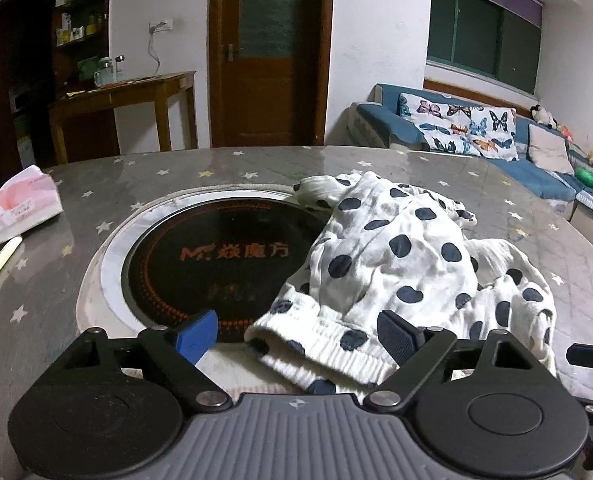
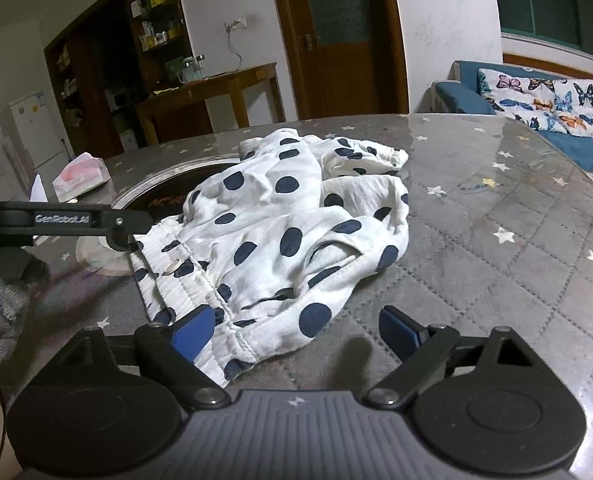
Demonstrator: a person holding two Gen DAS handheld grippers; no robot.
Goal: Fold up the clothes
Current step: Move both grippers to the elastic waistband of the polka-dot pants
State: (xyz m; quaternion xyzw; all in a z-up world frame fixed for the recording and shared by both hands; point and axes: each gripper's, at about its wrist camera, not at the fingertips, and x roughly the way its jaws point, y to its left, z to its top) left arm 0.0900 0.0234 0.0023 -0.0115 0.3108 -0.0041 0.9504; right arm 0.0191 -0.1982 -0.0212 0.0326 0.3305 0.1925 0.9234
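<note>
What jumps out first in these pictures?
A crumpled white garment with navy polka dots lies on the grey star-patterned table, partly covering a round black built-in cooktop. Both open blue-padded grippers, left gripper and right gripper, sit at its near edge.

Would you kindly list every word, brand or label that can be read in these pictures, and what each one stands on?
"GenRobot.AI": on the left gripper arm, seen from the right wrist.
"M" logo with "焱魔方": on the black cooktop set into the table.
Tissue pack: small print, too blurred to read.
Shelf boxes: too small to read.
</note>
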